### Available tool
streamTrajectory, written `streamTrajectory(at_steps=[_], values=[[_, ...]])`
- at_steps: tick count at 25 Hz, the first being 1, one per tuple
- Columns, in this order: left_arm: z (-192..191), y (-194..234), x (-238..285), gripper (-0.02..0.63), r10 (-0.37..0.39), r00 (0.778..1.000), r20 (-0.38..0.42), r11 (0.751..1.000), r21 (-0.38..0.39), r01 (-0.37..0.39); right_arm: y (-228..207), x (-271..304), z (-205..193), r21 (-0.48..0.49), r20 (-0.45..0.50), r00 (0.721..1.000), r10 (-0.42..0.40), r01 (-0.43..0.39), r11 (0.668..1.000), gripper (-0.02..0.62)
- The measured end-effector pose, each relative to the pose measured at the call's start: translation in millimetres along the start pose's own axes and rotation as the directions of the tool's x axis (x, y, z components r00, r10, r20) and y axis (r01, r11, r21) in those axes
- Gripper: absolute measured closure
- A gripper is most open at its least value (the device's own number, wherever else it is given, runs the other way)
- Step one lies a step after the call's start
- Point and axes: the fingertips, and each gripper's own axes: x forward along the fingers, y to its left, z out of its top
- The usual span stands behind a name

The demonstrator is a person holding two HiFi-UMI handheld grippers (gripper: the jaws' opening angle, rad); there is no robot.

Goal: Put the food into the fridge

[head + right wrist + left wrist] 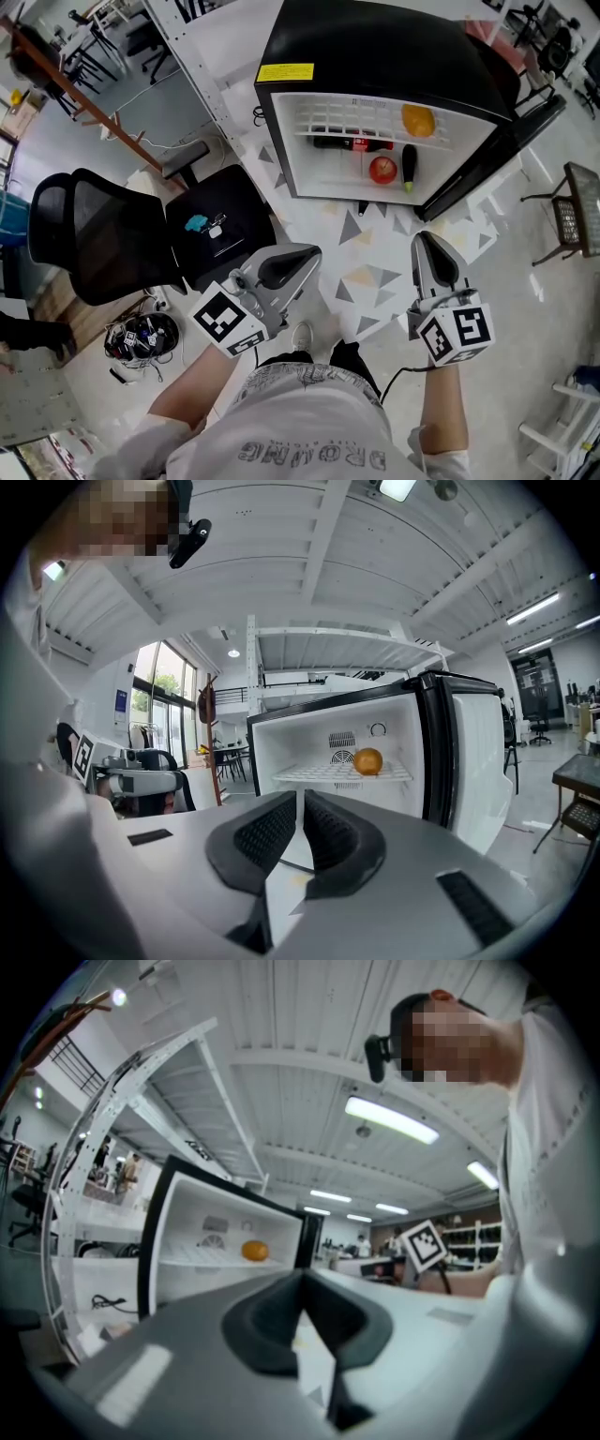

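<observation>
So the fridge (pixel 375 47) sits at the top middle of the head view, black outside, white inside, with its door swung open toward the right. On the upper wire shelf there's an orange (pixel 417 120), over at the right end. Below that a cola bottle (pixel 352 143) lies on its side, and under it a red fruit (pixel 382 170) and a long dark green veggie (pixel 409 167) sit just beside each other. The orange looks round, smooth and bright. Both grippers hang low in the frame, well apart from the fridge. The left gripper (pixel 302 255) has its jaws pressed together on nothing, and the right gripper (pixel 429 242) is the same, closed and empty.
</observation>
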Motion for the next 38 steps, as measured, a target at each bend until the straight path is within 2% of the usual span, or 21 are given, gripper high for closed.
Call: streamTrajectory(at_steps=[13, 38], values=[[0.7, 0.8, -2.4, 0.598, -0.004, 1.000, 0.000, 1.000, 0.001, 0.004, 11.6, -11.5, -10.5, 0.043, -0.016, 1.000, -0.001, 0.002, 0.999, 0.584], [4.5, -1.2, 5.0, 0.598, -0.011, 1.000, 0.001, 1.000, 0.013, 0.011, 9.9, -15.1, -12.7, 0.025, -0.033, 0.999, 0.015, -0.014, 1.000, 0.592]])
